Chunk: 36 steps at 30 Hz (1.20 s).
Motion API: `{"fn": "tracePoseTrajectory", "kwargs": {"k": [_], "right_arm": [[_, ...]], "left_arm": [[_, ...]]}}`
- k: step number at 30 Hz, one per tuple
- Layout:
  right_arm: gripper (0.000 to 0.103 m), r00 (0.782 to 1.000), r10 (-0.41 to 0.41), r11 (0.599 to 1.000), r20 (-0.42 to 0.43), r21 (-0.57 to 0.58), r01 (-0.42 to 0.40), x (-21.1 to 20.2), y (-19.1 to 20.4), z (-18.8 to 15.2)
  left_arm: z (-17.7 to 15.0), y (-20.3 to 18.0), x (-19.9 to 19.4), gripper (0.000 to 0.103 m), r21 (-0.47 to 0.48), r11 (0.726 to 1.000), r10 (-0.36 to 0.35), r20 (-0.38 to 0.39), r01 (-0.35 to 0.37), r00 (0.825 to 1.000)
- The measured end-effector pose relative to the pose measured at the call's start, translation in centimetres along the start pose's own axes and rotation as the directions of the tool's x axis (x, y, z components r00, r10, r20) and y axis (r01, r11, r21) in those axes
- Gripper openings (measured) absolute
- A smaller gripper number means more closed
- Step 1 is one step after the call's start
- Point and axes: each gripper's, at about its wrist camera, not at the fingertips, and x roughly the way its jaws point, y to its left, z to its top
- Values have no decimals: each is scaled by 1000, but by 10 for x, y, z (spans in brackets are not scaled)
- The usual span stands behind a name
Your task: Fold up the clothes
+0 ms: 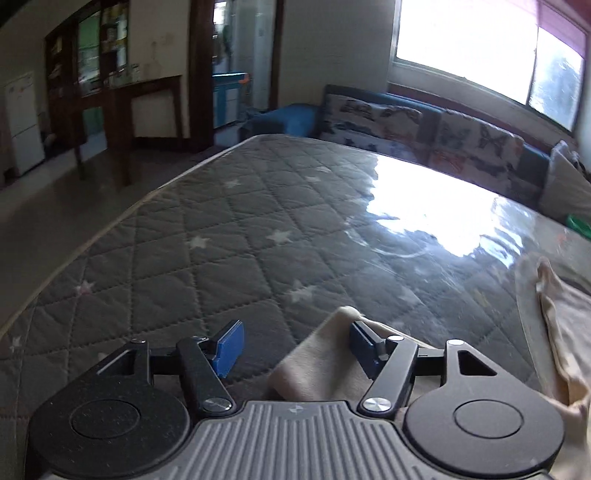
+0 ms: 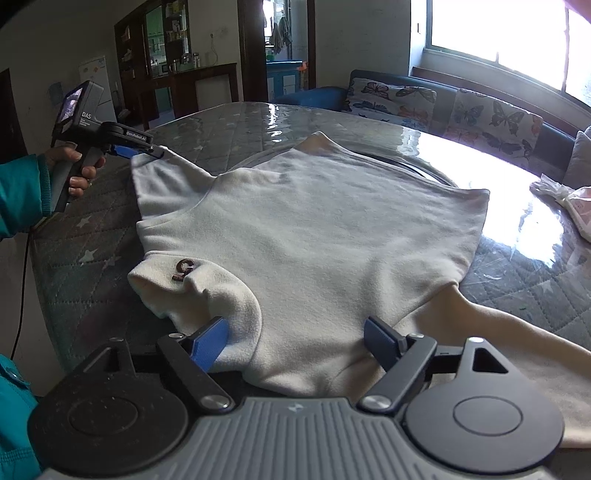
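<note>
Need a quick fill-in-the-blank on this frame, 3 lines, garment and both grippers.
1. The cream top lies spread on a quilted grey table cover printed with small white ____.
2. The brown mark on the folded collar is the letter ____.
3. Both the left gripper and the right gripper have their jaws ____, with cloth between them.

Missing words: stars; G; open

Bright window (image 2: 517, 33) glare floods a butterfly-cushioned sofa (image 2: 443, 107), dark wooden cabinets (image 2: 162, 48) and a white fridge (image 1: 22, 122).
</note>
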Motion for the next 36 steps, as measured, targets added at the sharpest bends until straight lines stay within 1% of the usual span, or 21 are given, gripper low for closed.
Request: {"fn": "tracePoseTrajectory", "kwargs": {"k": [4, 5, 7, 8, 11, 13, 15, 16, 17, 18, 19, 21, 22, 24, 26, 27, 29, 31, 34, 36], "right_arm": [[83, 1000, -4, 1000, 7, 8, 4, -2, 1, 0], [83, 1000, 2, 1000, 13, 5, -2, -3, 2, 2], [84, 1000, 11, 1000, 21, -3, -11, -5, 4, 3], [84, 1000, 12, 1000, 28, -8, -12, -6, 6, 5], [86, 999, 14, 1000, 48, -18, -13, -10, 11, 8], [88, 998, 7, 1000, 56, -20, -6, -12, 12, 9], [88, 998, 1, 1000, 62, -15, 0, -15, 12, 8], [88, 998, -2, 1000, 65, -9, 3, -17, 12, 7], [88, 998, -5, 1000, 68, -2, 6, -18, 12, 7], [88, 997, -13, 1000, 71, 7, 12, -21, 10, 6], [88, 997, -21, 1000, 74, 16, 20, -23, 9, 4], [88, 996, -32, 999, 82, 39, 29, -27, 5, 2], [88, 996, -37, 998, 87, 52, 33, -29, 4, 2], [88, 994, -47, 997, 94, 68, 40, -32, 1, 1], [88, 993, -62, 994, 105, 95, 52, -35, -3, -1], [88, 992, -66, 993, 110, 109, 54, -37, -5, -2], [88, 990, -74, 989, 120, 138, 57, -39, -10, -3], [88, 988, -86, 984, 128, 163, 64, -42, -14, -5], [88, 985, -112, 977, 133, 195, 85, -44, -19, -7], [88, 983, -123, 973, 136, 211, 92, -45, -23, -10]], "left_arm": [[-6, 6, -18, 69, -60, 998, 13, 12, -13, 1000], [-9, 6, -21, 72, -66, 998, 18, 11, -17, 1000], [-15, 4, -25, 72, -70, 997, 18, -4, -19, 1000], [-17, 2, -25, 72, -67, 998, 13, -16, -14, 1000], [-19, -10, -23, 72, -19, 999, 41, -20, -41, 999], [-18, -17, -20, 72, -9, 999, 41, -19, -41, 999], [-17, -21, -17, 70, -1, 999, 44, -16, -44, 999], [-16, -23, -15, 68, 3, 999, 46, -12, -46, 999], [-16, -24, -14, 61, 4, 999, 51, -4, -51, 999], [-16, -24, -14, 50, 0, 999, 51, 3, -51, 999], [-16, -23, -14, 44, -12, 999, 49, 8, -49, 999], [-14, -18, -14, 21, -53, 998, 23, 5, -23, 1000], [-13, -15, -14, 17, -73, 997, 9, 4, -9, 1000], [-13, -12, -21, 13, -109, 993, -32, 15, 33, 999], [-13, -18, -35, 12, -99, 992, -78, 58, 84, 995], [-12, -23, -44, 12, -91, 989, -113, 80, 120, 990], [-9, -37, -62, 11, -74, 977, -192, 113, 201, 975], [-7, -54, -81, 11, -47, 956, -280, 136, 289, 950], [-4, -83, -106, 11, 5, 912, -406, 154, 410, 901], [-3, -104, -119, 11, 40, 872, -488, 151, 488, 860]]}}
